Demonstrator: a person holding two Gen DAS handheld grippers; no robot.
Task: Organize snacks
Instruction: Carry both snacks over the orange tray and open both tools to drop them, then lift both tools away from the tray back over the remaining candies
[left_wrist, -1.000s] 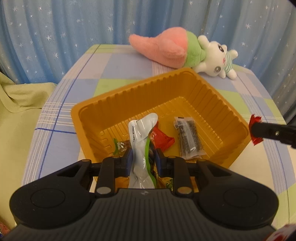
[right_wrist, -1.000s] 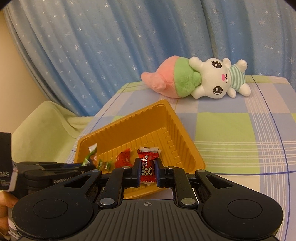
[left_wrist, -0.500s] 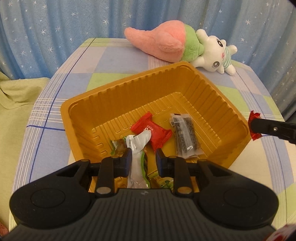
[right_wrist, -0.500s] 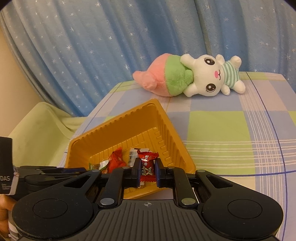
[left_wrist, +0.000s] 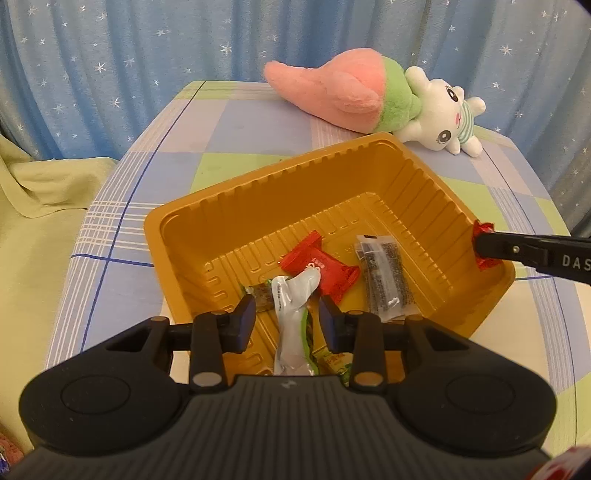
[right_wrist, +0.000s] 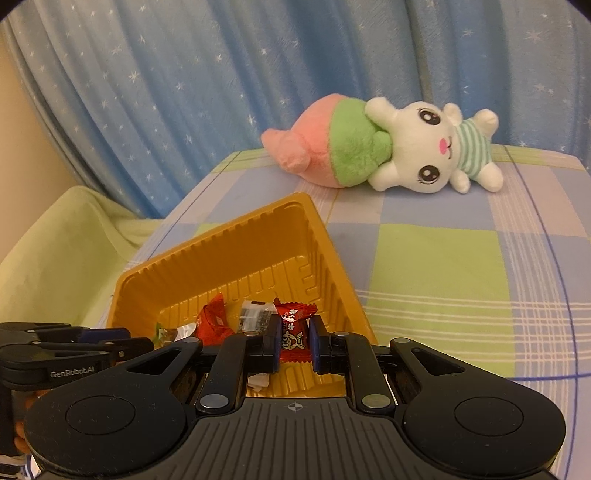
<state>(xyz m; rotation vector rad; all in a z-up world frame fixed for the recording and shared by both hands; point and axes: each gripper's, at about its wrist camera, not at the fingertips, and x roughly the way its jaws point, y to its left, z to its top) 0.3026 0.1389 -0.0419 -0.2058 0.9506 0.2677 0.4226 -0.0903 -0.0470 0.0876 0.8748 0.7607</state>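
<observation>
Left hand-held gripper (left_wrist: 287, 316) has just been opening, silver packet (left_wrist: 293, 321) loose between its jaws over the tray (left_wrist: 221, 206); right hand-held gripper (right_wrist: 294, 341) clamps a red candy (right_wrist: 293, 332).

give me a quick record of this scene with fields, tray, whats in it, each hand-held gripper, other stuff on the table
tray: orange plastic tray on a checked tablecloth
in tray: red packet, dark seed bar, small brown candy, silver and green packet
left hand-held gripper: jaws have just been opening; silver and green packet lies between them, pads clear of it
right hand-held gripper: shut on a red candy, above the tray's near edge
elsewhere: plush rabbit lying by the blue star curtain
</observation>
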